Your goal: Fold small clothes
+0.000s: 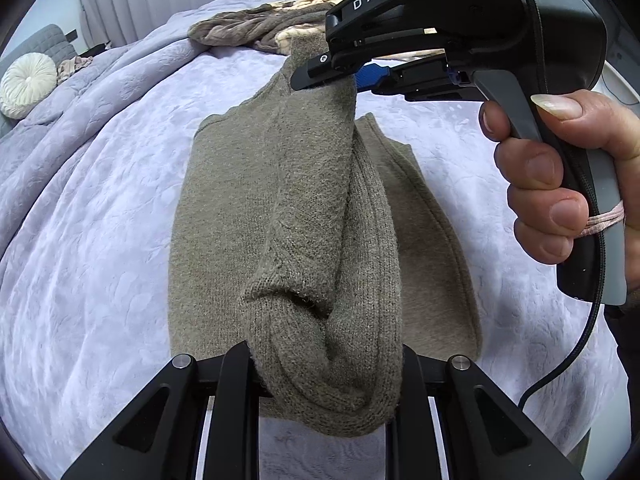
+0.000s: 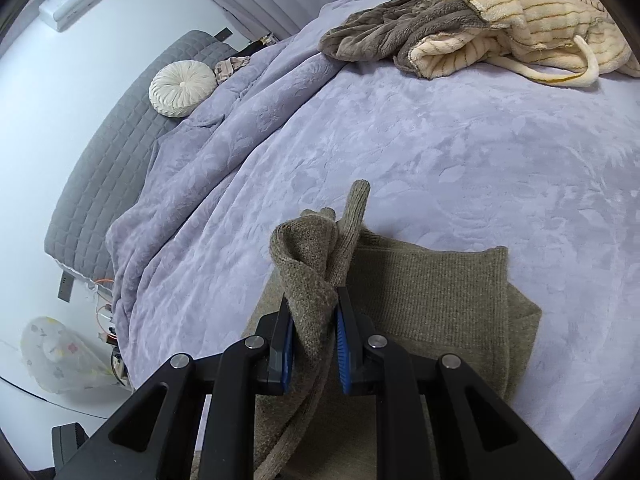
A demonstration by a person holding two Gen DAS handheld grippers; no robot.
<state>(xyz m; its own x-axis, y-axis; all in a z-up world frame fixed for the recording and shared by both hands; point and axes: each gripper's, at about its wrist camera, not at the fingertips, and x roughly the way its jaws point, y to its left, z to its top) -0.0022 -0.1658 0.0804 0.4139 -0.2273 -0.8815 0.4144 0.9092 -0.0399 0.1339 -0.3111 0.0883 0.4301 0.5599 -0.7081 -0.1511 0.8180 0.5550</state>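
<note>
Left claw: the left claw (image 1: 326,380) was pinching a thick, bunched roll of the olive knit garment (image 1: 224,216) between its fingers, nearest the left wrist camera.
Right claw: the right claw (image 2: 314,332) was pressed together on another gathered edge of the same knit, its blue pads (image 2: 343,344) biting into the fabric; the left wrist view showed it farther off, clamped on the raised end of the strip.
Garment: most of it lay flat on the lilac bedspread (image 1: 80,240), with one long edge lifted off it and strung between the two claws.
Progress: it looked partly folded already, a doubled layer showing at its right side, though how many folds lay beneath was hard to tell; the lifted edge was not yet laid down.
Hand pose: a person's hand (image 1: 568,168) wrapped the right tool's handle, tool tipped downward over the garment.
Left to do: a heap of plush cream and brown clothes (image 2: 460,28) waited at the far end of the bed.
</note>
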